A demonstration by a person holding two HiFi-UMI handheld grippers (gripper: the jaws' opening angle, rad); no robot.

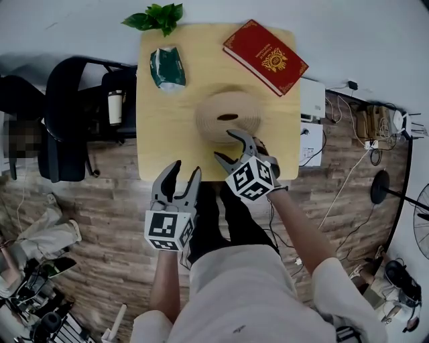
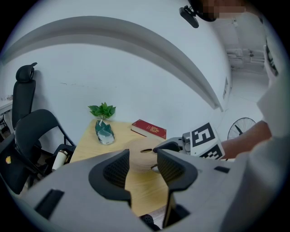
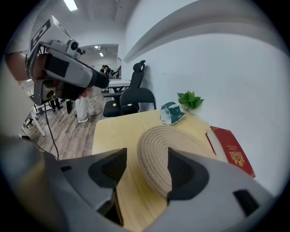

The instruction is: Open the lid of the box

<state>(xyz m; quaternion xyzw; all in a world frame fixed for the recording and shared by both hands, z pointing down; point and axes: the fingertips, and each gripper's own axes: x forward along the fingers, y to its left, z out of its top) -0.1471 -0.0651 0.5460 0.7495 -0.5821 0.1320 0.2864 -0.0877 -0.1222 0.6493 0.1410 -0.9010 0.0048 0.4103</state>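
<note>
At far left a black office chair (image 1: 67, 114) stands beside the worktop (image 1: 151, 144), with a paper cup (image 1: 115, 107) near it; on the worktop's left part lies a green packet (image 1: 167, 67), with a leafy plant (image 1: 157, 17) at the far edge behind it; the left hand-held gripper (image 1: 186, 167) hovers at the near edge, jaws apart and empty; mid-worktop sits the round woven box (image 1: 224, 107), lid on; the right hand-held gripper (image 1: 224, 144) hangs over the box's near rim, jaws spread wide with the rim between them, contact unclear; a red book (image 1: 265, 56) lies at the far right corner.
</note>
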